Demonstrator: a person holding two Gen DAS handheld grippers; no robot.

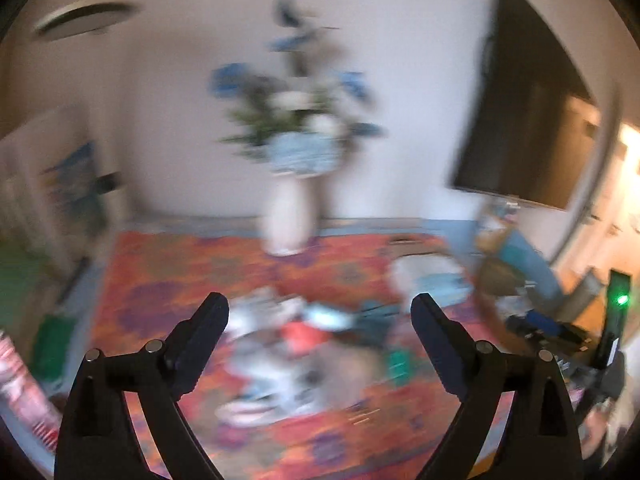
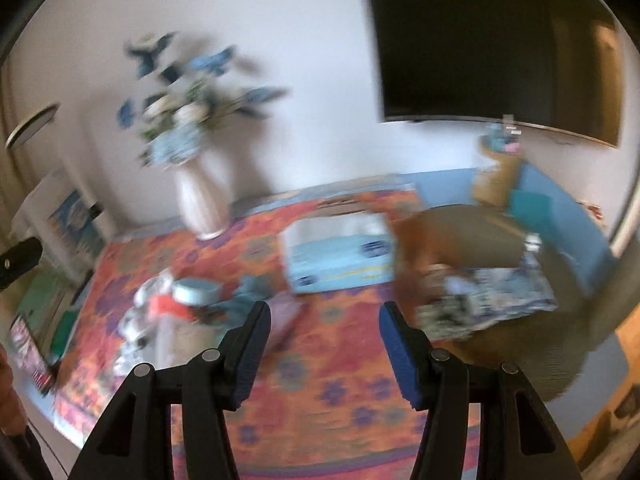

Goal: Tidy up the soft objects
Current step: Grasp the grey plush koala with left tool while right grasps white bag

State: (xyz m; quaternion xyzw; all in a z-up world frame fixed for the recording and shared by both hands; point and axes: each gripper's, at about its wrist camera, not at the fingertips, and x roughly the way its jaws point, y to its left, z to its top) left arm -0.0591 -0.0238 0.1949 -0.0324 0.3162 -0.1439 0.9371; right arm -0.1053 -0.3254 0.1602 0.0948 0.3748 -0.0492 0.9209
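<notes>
Both pictures are blurred. The left tongs (image 1: 320, 312) stand wide open with nothing between them, above a heap of soft things (image 1: 288, 356) on the orange patterned rug (image 1: 168, 280). The right tongs (image 2: 325, 320) are about half open and also empty; the heap (image 2: 168, 316) lies to their left, a round basket (image 2: 500, 240) with folded patterned cloth (image 2: 488, 296) to the right, a white vase (image 2: 200, 200) far behind

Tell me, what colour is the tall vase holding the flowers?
White. The vase shows best in the right wrist view, standing on the orange patterned rug.
</notes>
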